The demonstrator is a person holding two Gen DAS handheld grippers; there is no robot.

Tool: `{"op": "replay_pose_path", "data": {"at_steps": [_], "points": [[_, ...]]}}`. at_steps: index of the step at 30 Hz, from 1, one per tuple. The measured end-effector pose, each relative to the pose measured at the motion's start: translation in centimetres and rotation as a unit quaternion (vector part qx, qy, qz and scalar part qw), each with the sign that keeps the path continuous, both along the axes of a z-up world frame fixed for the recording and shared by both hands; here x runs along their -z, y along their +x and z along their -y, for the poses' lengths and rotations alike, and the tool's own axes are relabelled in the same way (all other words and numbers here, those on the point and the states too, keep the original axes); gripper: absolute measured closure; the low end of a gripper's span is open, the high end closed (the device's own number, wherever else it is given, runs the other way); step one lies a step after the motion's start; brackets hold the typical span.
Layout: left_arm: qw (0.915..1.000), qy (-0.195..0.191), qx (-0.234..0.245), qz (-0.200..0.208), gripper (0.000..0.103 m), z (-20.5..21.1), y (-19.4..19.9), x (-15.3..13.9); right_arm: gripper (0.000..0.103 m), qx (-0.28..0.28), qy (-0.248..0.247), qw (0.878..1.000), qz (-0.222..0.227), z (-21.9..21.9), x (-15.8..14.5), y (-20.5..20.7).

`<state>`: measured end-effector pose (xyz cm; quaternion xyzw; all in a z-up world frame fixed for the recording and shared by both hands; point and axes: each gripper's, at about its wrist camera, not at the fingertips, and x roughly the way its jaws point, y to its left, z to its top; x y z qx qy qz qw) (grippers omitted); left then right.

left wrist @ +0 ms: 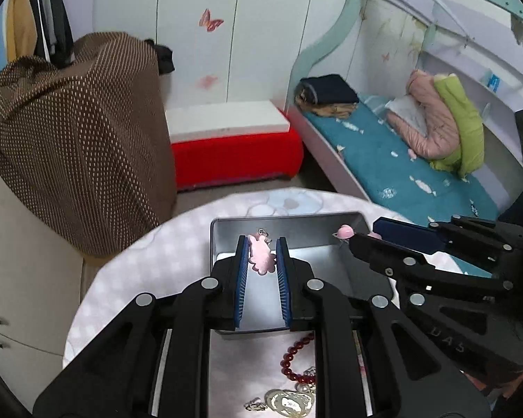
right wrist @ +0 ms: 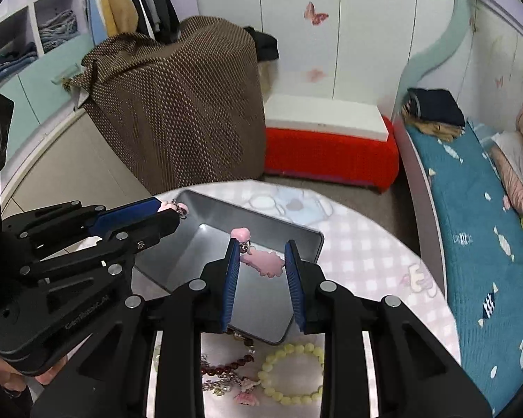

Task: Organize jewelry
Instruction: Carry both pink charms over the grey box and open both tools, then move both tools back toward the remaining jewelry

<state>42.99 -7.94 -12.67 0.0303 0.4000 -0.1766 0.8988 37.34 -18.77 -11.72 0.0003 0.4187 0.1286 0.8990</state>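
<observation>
A grey metal tray (left wrist: 289, 224) (right wrist: 205, 240) sits on a round table with a pink checked cloth. My left gripper (left wrist: 262, 244) is over the tray with its fingers close around a pink charm (left wrist: 261, 256). My right gripper (right wrist: 262, 247) is also over the tray, fingers parted, with a pink charm (right wrist: 266, 263) hanging against its left finger. In the left wrist view the right gripper (left wrist: 362, 231) shows with a pink bead piece (left wrist: 345, 232) at its tip. Near the table's front lie a dark red bead bracelet (left wrist: 296, 358) (right wrist: 226, 367), a pale yellow bead bracelet (right wrist: 293, 372) and small pendants (left wrist: 289, 400).
Beyond the table stand a brown dotted covered box (left wrist: 83, 132), a red stool with a white box (left wrist: 233, 139), and a bed with a teal cover (left wrist: 411, 174). The table edge curves close behind the tray.
</observation>
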Motion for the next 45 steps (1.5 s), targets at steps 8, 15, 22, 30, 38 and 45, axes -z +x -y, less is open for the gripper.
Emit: {"op": "replay_pose_path", "data": {"at_steps": [8, 15, 22, 30, 38, 45], "points": [[0.9996, 0.011, -0.025, -0.005, 0.048, -0.8, 0.6, 1.0, 0.074, 0.004, -0.01, 1.0, -0.014, 0.1, 0.9, 0.3], [0.9974, -0.008, -0.068, 0.023, 0.01, -3.7, -0.5, -0.8, 0.021, 0.028, 0.012, 0.999, 0.022, 2.0, -0.8, -0.4], [0.9944, 0.001, -0.081, 0.068, 0.006, -4.7, -4.3, -3.7, 0.007, 0.052, 0.04, 0.995, 0.07, 3.0, -3.8, -2.8], [0.9884, -0.015, -0.092, 0.12, 0.006, -5.6, -10.8, -7.3, 0.007, 0.081, 0.044, 0.987, 0.133, 4.3, -7.7, -8.4], [0.9861, -0.014, -0.103, 0.13, 0.006, -6.1, -15.2, -7.3, 0.007, 0.091, 0.021, 0.984, 0.15, 4.1, -8.0, -13.3], [0.9872, -0.014, -0.116, 0.108, 0.006, -7.1, -18.2, -4.8, 0.007, 0.097, -0.004, 0.987, 0.125, 3.8, -5.4, -16.3]]}}
